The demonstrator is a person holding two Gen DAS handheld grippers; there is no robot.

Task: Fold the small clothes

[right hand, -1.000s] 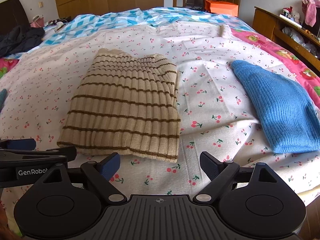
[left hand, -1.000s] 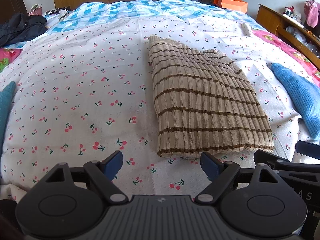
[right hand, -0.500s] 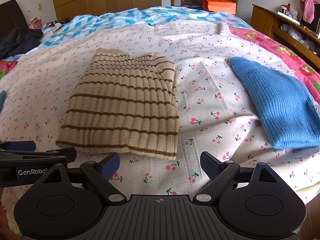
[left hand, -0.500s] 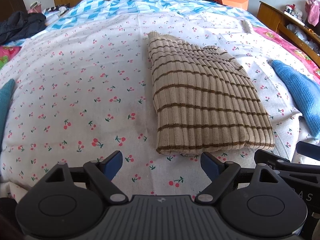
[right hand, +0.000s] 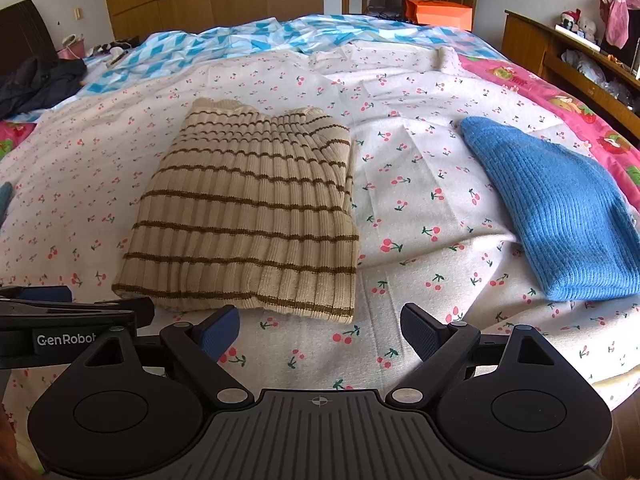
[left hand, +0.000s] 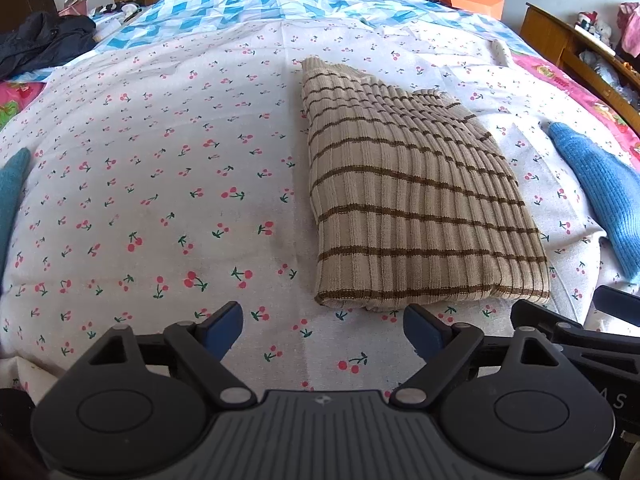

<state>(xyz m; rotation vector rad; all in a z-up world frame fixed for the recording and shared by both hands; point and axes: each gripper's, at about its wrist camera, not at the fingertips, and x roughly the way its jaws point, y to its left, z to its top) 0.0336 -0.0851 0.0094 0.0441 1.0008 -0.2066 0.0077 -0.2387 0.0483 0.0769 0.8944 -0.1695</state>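
Two hand-held tools poised at the near edge of a bed point(left hand: 160, 168), each seen from its own wrist camera. The striped beige sweater point(left hand: 404, 200) lies already folded into a rough rectangle on the cherry-print sheet, its long axis running from the lower centre of each frame up toward the far end of the bed, its ribbed hem nearest the cameras. In the left wrist view the sweater sits to the right of centre, so that the left tool point(left hand: 323, 330) faces bare sheet beside its left edge, with the hem's left part just beyond and between the spread fingers. In the right wrist view the sweater point(right hand: 248, 216) sits left of centre, and the right tool point(right hand: 320, 328) faces the hem's right corner. Both tools are spread wide and hold nothing; neither touches the cloth. Each is near one end of the hem, neither clearly nearer than the other. A further fold, if one is intended, would probably carry the hem away from the cameras along this long axis. A blue knit garment point(right hand: 560, 216) lies apart at the right, unfolded or folded cannot be told; a teal item shows only as a sliver at the left margin of the left wrist view.
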